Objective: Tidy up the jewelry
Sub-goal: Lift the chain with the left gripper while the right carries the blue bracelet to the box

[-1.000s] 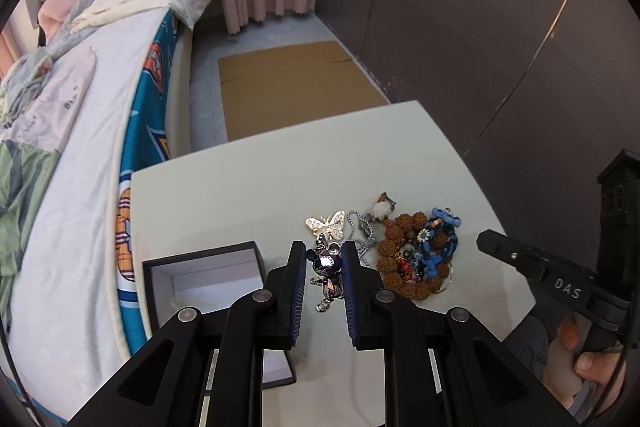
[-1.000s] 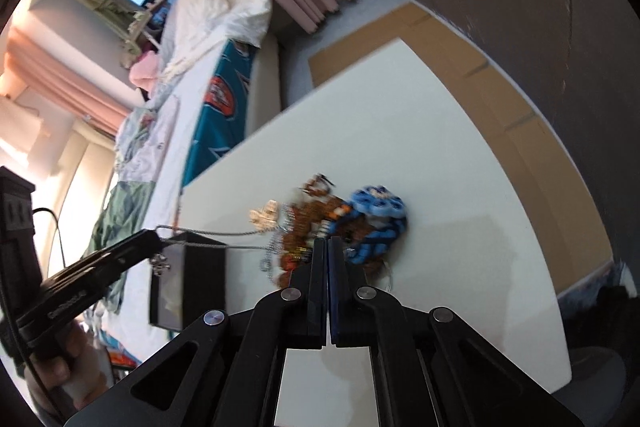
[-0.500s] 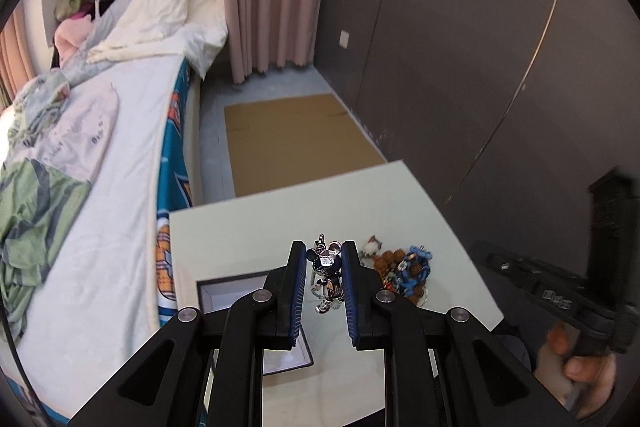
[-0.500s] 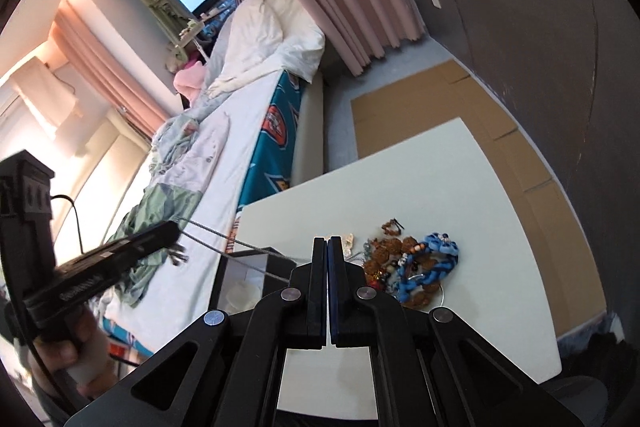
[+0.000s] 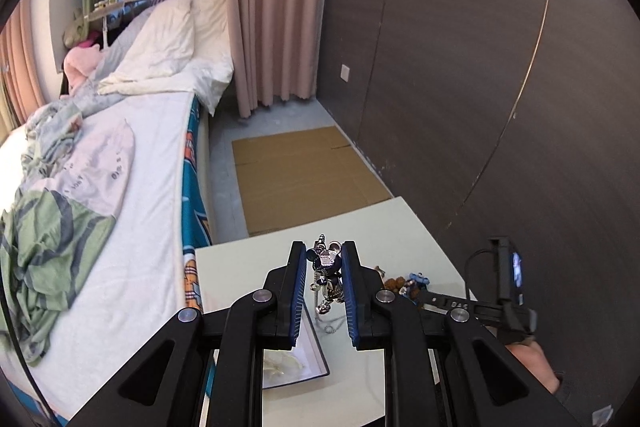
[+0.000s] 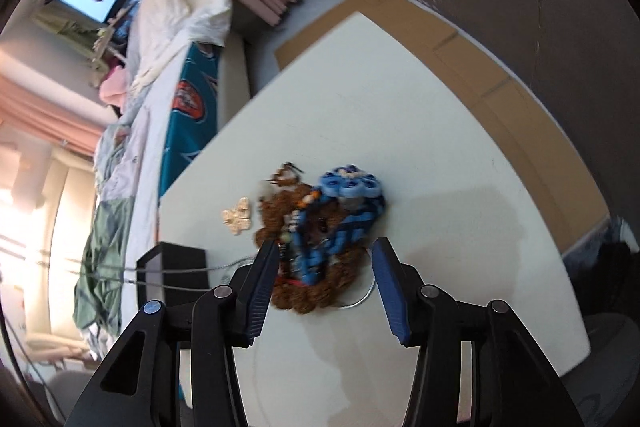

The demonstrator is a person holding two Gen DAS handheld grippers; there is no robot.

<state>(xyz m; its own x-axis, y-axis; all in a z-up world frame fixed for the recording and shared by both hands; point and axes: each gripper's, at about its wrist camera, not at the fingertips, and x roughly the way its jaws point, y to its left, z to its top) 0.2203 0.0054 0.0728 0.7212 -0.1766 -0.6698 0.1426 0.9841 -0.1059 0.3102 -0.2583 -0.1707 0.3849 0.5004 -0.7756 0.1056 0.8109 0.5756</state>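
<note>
My left gripper (image 5: 325,255) is shut on a silver bear pendant (image 5: 327,275) and holds it high above the white table (image 5: 248,267); its chain (image 6: 192,271) hangs down toward the open black jewelry box (image 5: 294,363). My right gripper (image 6: 326,247) is open just above the jewelry pile: a brown bead bracelet (image 6: 316,291), a blue braided bracelet (image 6: 348,211) and a gold butterfly brooch (image 6: 237,221). The pile also shows small in the left wrist view (image 5: 404,285). The black box shows in the right wrist view (image 6: 176,267).
A bed with rumpled covers (image 5: 120,167) runs along the table's left side. Flat cardboard (image 5: 304,175) lies on the floor beyond the table. A dark panel wall (image 5: 480,87) stands to the right.
My left gripper has risen high above the table with the pendant, drawing the chain up. My right gripper has opened and dropped close over the jewelry pile.
</note>
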